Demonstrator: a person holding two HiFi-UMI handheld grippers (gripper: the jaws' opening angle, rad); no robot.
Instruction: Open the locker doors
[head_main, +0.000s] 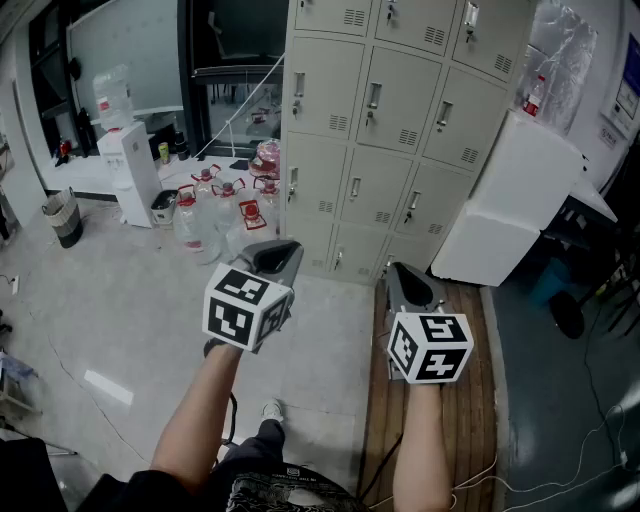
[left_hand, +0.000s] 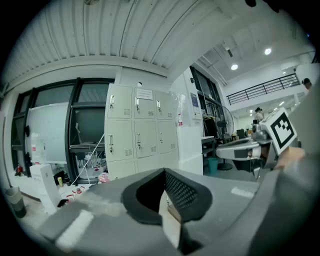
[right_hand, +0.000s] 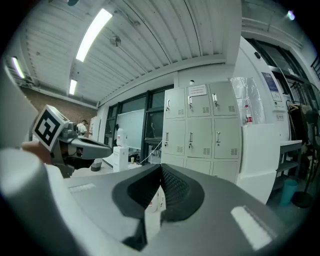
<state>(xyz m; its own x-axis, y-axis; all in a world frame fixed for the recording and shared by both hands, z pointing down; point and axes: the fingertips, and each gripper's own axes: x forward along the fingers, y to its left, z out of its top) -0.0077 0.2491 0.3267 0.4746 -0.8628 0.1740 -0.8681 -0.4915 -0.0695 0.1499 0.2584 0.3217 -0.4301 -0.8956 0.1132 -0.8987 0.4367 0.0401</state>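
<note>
Beige locker doors (head_main: 398, 100) all closed; left hand-held gripper (head_main: 293, 246), right hand-held gripper (head_main: 394, 270) jaws together.

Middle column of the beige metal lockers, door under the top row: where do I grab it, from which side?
The small upright metal handle at the left edge of that beige locker door, approached straight from the front, jaws either side. It is narrow and vertical; hinges are probably on the right. Open the shut right gripper first.
</note>
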